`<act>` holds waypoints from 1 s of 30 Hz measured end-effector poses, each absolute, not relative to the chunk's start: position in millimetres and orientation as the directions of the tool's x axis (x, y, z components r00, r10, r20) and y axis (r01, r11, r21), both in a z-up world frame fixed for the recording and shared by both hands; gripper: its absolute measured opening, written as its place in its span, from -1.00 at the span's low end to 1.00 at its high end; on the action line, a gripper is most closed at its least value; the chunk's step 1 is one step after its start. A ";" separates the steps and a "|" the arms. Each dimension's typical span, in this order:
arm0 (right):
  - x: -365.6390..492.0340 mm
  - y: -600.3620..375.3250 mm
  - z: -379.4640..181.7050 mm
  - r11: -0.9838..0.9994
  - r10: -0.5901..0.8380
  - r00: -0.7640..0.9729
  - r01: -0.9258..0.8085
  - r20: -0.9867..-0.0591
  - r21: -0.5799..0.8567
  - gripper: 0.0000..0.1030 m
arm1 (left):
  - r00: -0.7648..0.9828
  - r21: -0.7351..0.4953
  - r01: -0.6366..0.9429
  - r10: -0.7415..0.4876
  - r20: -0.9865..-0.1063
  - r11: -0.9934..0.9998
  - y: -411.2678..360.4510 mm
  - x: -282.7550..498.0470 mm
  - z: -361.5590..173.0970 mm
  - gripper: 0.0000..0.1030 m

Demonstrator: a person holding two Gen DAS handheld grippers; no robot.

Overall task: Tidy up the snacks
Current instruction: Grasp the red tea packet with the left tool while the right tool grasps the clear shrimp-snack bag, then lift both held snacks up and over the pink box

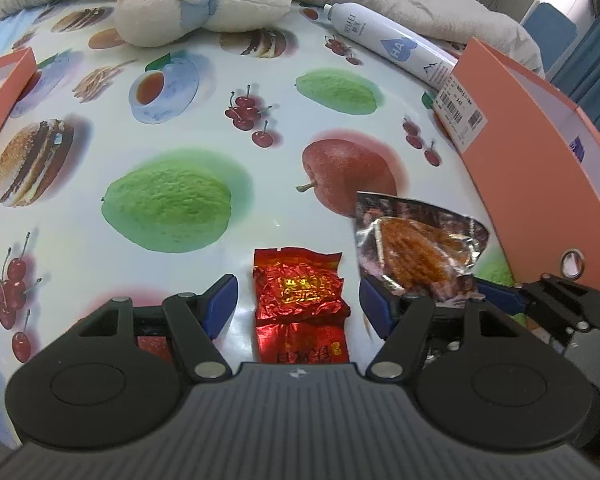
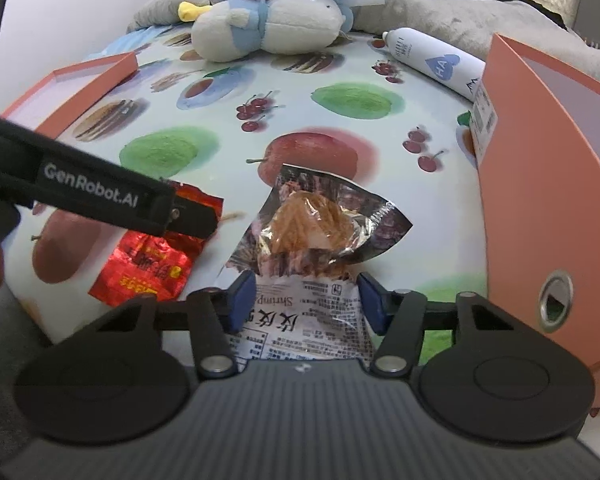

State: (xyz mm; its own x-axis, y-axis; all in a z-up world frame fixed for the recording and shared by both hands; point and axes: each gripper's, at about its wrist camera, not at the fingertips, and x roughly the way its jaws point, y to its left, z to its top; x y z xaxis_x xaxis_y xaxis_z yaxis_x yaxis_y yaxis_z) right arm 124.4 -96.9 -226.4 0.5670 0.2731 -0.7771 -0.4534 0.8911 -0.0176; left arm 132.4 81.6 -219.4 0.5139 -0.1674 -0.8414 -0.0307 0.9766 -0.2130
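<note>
The left gripper (image 1: pixel 296 304) sits low in the left wrist view with its blue fingers (image 1: pixel 220 304) spread wide. Between them, on the tablecloth (image 1: pixel 204 120), lies a red packet (image 1: pixel 300 304), crinkled foil with gold print; neither pad touches it. In the right wrist view the same red packet (image 2: pixel 152 256) shows at centre left, partly hidden under the black left gripper body that crosses from the left edge.

The right gripper (image 2: pixel 308 300) also stands wide open at the bottom centre of its own view. A shrimp snack (image 2: pixel 312 240), a silver and clear pouch with orange strips inside and printed text on its near end, lies between the blue fingers (image 2: pixel 370 300). The pads flank the near end of the pouch, just beside its edges; whether they touch it cannot be told. In the left wrist view the shrimp snack (image 1: pixel 416 240) sits right of centre, just right of the red packet, with the right gripper's fingers around its near end.

An orange box (image 1: pixel 540 152) stands along the right edge, a barcode label on its near wall. An orange lid (image 2: pixel 72 92) lies at upper left of the right wrist view. At the top, a plush toy (image 1: pixel 196 4) rests on the cloth, and a white bottle (image 1: pixel 388 44) lies on its side at upper right, beside the box.
</note>
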 end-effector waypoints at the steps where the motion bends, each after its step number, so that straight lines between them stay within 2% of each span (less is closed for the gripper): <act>1: 124.0 -96.9 -226.2 0.890 0.272 0.567 -0.455 -0.777 -0.021 0.05 | 0.512 -0.205 -0.030 -0.161 -0.844 0.978 80.2 132.7 -220.3 0.40; 6: 122.8 -98.9 -223.5 0.890 0.273 0.565 -0.456 -0.779 -0.019 -0.03 | 0.516 -0.155 -0.021 -0.122 -0.848 0.988 71.6 132.2 -222.9 0.36; 8: 122.1 -99.3 -221.6 0.890 0.271 0.569 -0.455 -0.777 -0.023 -0.08 | 0.520 -0.134 -0.020 -0.105 -0.848 0.991 69.5 131.6 -222.4 0.16; 9: 121.9 -99.8 -220.6 0.891 0.270 0.570 -0.454 -0.776 -0.023 -0.24 | 0.522 -0.131 -0.021 -0.101 -0.847 0.991 69.0 131.3 -221.6 0.12; 16: 122.7 -106.1 -211.4 0.893 0.279 0.571 -0.450 -0.772 -0.010 -0.32 | 0.551 -0.165 -0.033 -0.120 -0.826 0.986 71.6 129.5 -206.7 0.11; 30: 128.4 -126.0 -151.8 0.910 0.292 0.626 -0.414 -0.723 0.009 -0.35 | 0.617 -0.206 -0.014 -0.154 -0.772 0.978 71.6 140.3 -125.1 0.11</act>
State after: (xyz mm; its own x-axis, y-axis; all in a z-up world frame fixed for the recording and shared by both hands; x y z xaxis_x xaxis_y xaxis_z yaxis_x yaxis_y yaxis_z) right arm 128.4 -126.0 -151.8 0.6262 0.2919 -0.7229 -0.4135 0.9104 0.0094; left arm 140.3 71.6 -125.1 0.6169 -0.1538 -0.7719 -0.0136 0.9785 -0.2058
